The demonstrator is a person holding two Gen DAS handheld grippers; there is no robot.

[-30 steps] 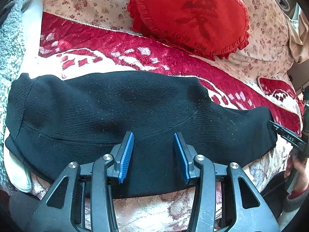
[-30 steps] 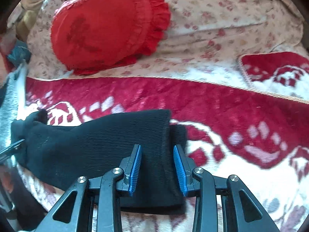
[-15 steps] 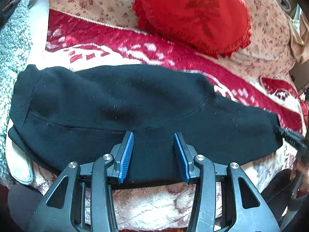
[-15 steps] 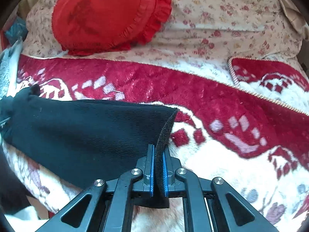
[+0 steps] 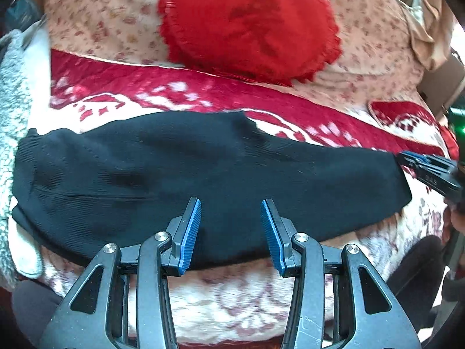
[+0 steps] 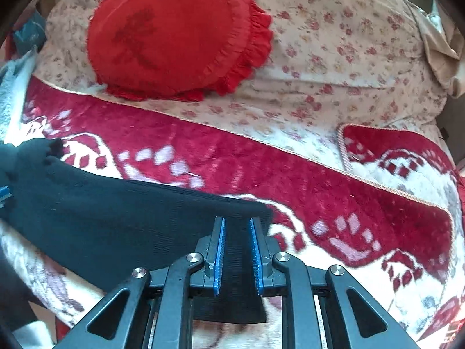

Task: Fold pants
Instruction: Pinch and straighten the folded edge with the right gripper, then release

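Black knit pants lie stretched left to right across a red and white patterned blanket. My left gripper is open over the near edge of the pants, around their middle, with nothing between its blue pads. In the right wrist view the leg end of the pants lies under my right gripper, whose jaws stand partly open with the black cloth between them, not pinched. The right gripper also shows in the left wrist view at the pants' right end.
A red heart-shaped ruffled cushion lies behind the pants on a floral bedspread. A grey fleece cloth is at the left edge. A second red patterned mat lies to the right.
My right gripper was shut on the leg end half a second ago and has now opened partway, the cloth lying flatter. The left gripper stayed open and drew back slightly.
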